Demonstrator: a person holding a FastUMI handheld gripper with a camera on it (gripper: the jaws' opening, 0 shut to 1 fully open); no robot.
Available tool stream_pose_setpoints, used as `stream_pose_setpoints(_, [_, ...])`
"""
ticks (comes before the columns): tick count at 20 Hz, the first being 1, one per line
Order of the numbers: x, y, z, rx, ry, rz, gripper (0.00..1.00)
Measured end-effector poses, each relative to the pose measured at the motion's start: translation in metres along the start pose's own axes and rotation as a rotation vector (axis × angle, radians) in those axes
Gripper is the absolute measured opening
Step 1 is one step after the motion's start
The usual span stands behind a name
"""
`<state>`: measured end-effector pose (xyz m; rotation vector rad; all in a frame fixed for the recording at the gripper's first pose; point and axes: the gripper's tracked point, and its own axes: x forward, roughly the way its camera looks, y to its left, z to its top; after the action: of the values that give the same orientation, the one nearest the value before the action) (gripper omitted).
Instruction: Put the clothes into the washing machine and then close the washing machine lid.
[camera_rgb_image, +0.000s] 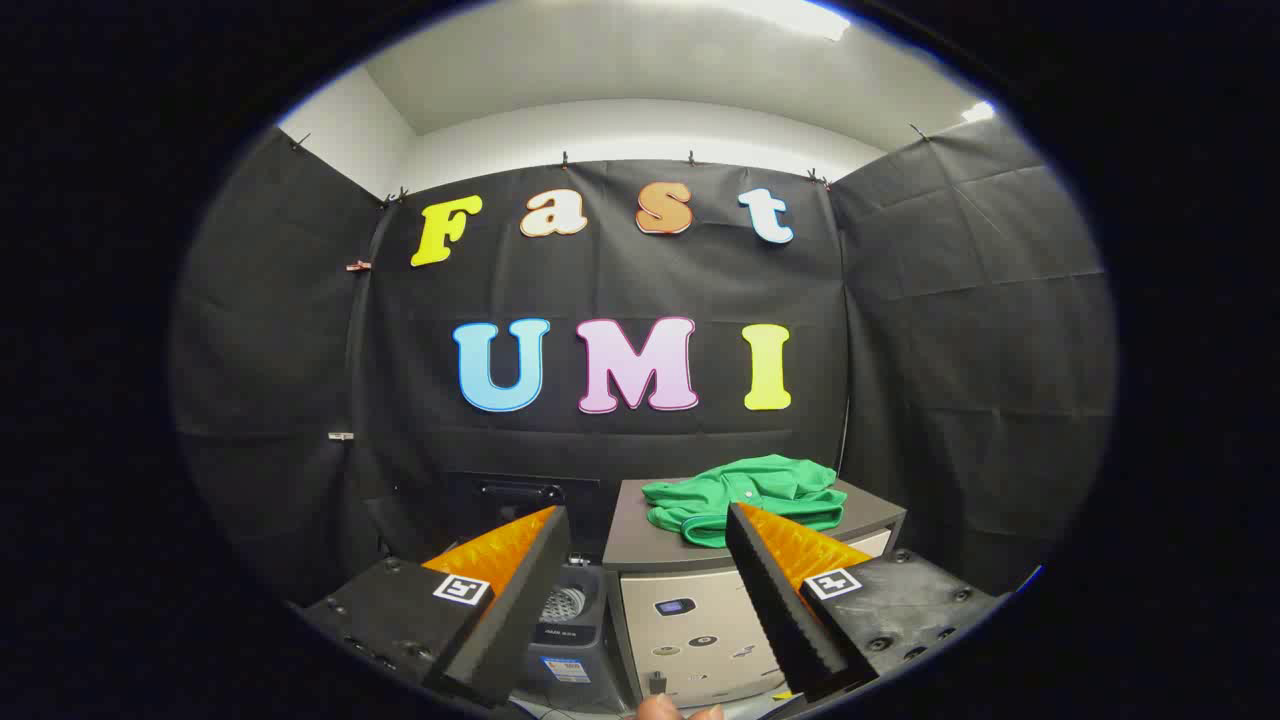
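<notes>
The gripper (648, 520) is held up in the air with its two fingers spread wide apart, and there is nothing between them. The left finger (520, 590) and the right finger (775, 600) both point forward at the things by the black cloth wall (980, 330). A green shirt (745, 500) lies in a crumpled heap on top of a grey cabinet (640, 545), just beyond the tip of the right finger. That finger covers a bit of the shirt's near edge, so the whole shirt cannot be seen. The front of the cabinet is pale and has small stickers on it, too tiny to make out. Beside the cabinet, on the side of the left finger, sits a small dark washing machine (565, 610). It is low down, and the left finger hides a big part of it. A round metal tub with little holes peeks out at its top. A dark panel (520, 492) stands up behind it, which may be the lid, but it is hard to be sure against the black cloth. Down low between the fingers, a fingertip of the person's hand (662, 708) just pokes into view, with the rest cut off.
</notes>
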<state>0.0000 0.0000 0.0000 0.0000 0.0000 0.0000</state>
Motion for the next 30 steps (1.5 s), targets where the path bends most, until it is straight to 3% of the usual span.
stream_pose_setpoints(16, [0.002,0.008,-0.001,-0.003,0.01,0.033,0.98])
stream_pose_setpoints(23, [0.009,-0.006,-0.001,0.012,0.011,0.01,0.98])
stream_pose_setpoints(30, [0.034,0.0,-0.004,-0.006,0.056,0.065,0.98])
